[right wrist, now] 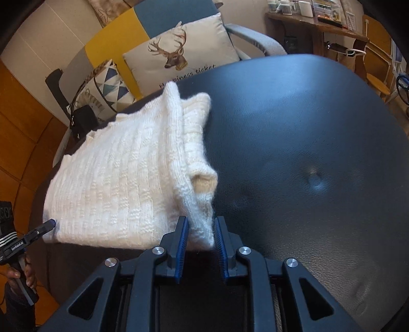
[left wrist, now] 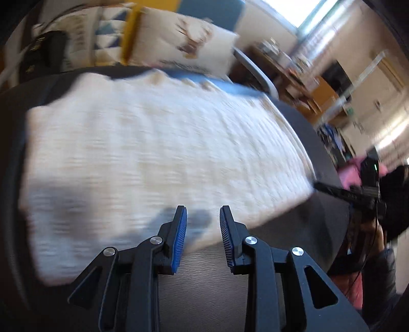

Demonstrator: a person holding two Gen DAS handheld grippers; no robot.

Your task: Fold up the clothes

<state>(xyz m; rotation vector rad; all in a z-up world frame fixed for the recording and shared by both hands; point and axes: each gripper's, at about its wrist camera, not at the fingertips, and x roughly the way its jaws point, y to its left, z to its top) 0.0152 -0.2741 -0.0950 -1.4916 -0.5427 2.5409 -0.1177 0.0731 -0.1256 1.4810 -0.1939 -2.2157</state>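
A white knitted sweater (right wrist: 115, 178) lies folded on a dark leather-like surface (right wrist: 306, 127). A raised fold runs along its right edge, with a sleeve cuff (right wrist: 204, 180) showing there. My right gripper (right wrist: 201, 222) is shut on the sweater's near right corner, and fabric fills the gap between the blue pads. In the blurred left wrist view the sweater (left wrist: 153, 153) spreads ahead of my left gripper (left wrist: 203, 212), which stands open at the near edge with nothing pinched. The left gripper's tip (right wrist: 49, 224) sits by the sweater's near left corner. The right gripper (left wrist: 340, 191) reaches in from the right.
Behind the surface stands a sofa with a deer cushion (right wrist: 179, 48), a triangle-patterned cushion (right wrist: 107, 84) and a black bag (right wrist: 81, 120). A wooden shelf (right wrist: 314, 23) with small items stands at the back right. A person's hand (right wrist: 18, 275) holds the left gripper's handle.
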